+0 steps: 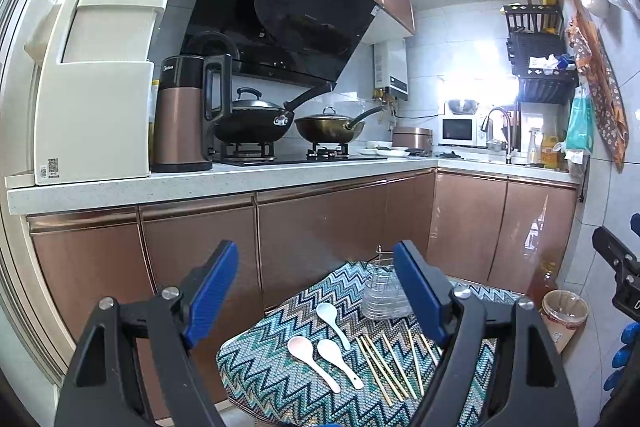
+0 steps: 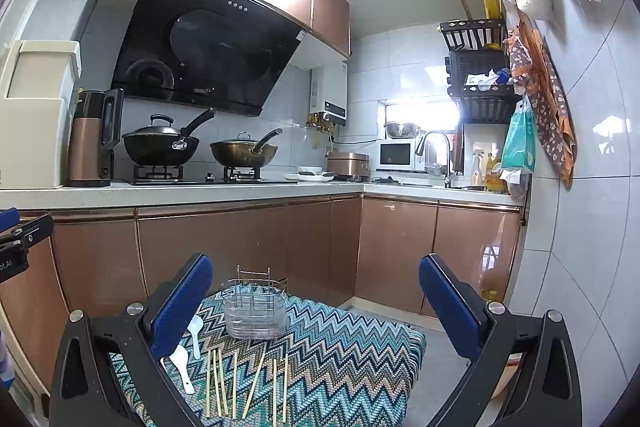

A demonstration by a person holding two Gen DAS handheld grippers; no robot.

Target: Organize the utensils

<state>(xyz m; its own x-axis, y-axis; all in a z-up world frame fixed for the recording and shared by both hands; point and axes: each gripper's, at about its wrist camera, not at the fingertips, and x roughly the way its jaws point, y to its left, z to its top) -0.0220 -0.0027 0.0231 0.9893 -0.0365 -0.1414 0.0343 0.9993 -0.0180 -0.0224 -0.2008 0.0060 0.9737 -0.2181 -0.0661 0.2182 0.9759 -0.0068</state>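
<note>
On a small table under a zigzag-patterned cloth (image 1: 280, 379) (image 2: 352, 355) lie three white spoons (image 1: 310, 355) (image 2: 182, 363) and several pale wooden chopsticks (image 1: 390, 367) (image 2: 248, 383). Behind them stands a clear utensil holder with a wire frame (image 1: 382, 291) (image 2: 255, 311). My left gripper (image 1: 320, 287) hangs open above the table's near left side, nothing between its blue pads. Held over the near edge, my right gripper (image 2: 316, 303) is open and empty too.
Copper-fronted kitchen cabinets (image 1: 320, 235) run behind the table, topped by a white counter with a kettle (image 1: 188, 115), two woks (image 1: 256, 123) and a sink (image 2: 440, 179). A lined bin (image 1: 564, 315) and an oil bottle (image 1: 544, 283) stand on the floor to the right.
</note>
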